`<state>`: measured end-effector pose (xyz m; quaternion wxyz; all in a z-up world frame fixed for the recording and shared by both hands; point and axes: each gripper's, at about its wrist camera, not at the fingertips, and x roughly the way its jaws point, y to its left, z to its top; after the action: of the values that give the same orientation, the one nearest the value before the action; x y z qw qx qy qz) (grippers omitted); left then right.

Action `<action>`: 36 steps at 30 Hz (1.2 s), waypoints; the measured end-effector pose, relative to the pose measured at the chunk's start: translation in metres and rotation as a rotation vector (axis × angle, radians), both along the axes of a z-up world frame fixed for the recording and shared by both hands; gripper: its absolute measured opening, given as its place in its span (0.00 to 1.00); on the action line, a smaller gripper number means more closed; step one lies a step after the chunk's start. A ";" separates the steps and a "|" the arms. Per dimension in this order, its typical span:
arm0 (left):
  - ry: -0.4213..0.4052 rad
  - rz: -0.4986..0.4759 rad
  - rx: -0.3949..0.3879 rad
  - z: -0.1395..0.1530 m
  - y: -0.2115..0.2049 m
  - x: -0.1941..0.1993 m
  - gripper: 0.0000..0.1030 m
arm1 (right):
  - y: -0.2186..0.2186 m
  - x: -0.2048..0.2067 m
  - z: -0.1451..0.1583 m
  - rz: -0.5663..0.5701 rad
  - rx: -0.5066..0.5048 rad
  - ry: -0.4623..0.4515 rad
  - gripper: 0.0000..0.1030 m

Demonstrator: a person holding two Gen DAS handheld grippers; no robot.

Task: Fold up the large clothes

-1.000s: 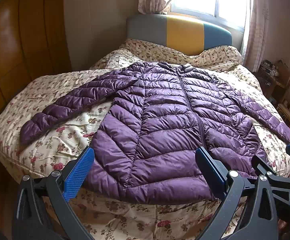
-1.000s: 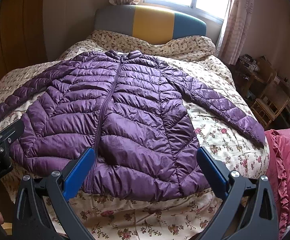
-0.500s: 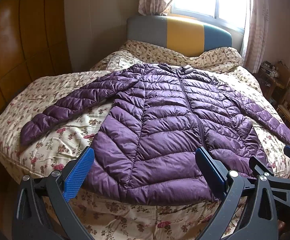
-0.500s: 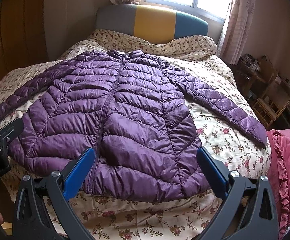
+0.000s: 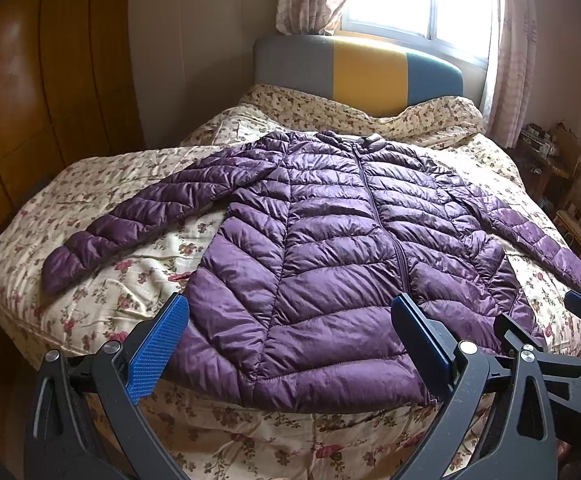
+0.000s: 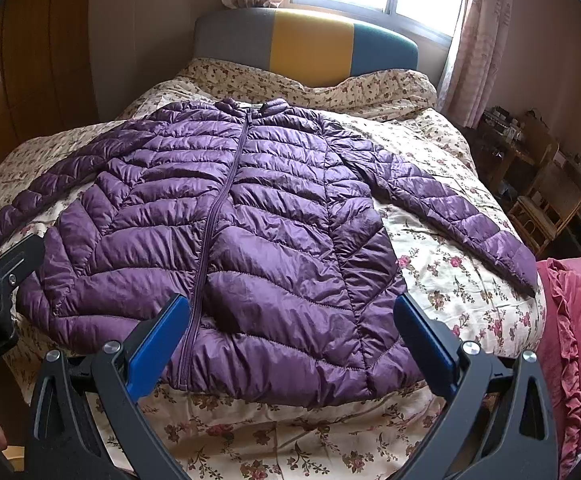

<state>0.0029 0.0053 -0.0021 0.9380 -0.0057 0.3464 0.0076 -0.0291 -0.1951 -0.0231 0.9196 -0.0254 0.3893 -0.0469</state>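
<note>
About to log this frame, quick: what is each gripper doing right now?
Left gripper: open, holding nothing, short of the purple jacket.
Right gripper: open, holding nothing.

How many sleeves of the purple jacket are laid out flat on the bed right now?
2. The left sleeve stretches toward the bed's wardrobe side; the right sleeve stretches toward the pink bedding. Neither is folded in yet.

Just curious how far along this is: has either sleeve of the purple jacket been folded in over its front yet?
No. The purple jacket lies flat on the floral bedspread with both sleeves spread outward.
</note>
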 end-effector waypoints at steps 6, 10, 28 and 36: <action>0.001 0.001 -0.003 0.000 0.000 0.000 0.97 | 0.000 0.000 -0.001 0.001 -0.001 0.000 0.98; 0.001 -0.001 -0.004 0.000 0.000 0.000 0.97 | 0.000 0.000 0.000 0.002 -0.001 0.000 0.98; 0.044 -0.008 -0.002 -0.008 -0.001 0.011 0.97 | -0.009 0.013 -0.010 -0.012 0.021 0.039 0.98; 0.110 -0.095 -0.135 -0.031 0.007 0.055 0.97 | -0.064 0.055 -0.035 -0.126 0.099 0.109 0.96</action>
<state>0.0574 0.0121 -0.0334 0.9144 -0.0518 0.3970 -0.0599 0.0262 -0.2590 -0.0585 0.8924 0.0419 0.4413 -0.0840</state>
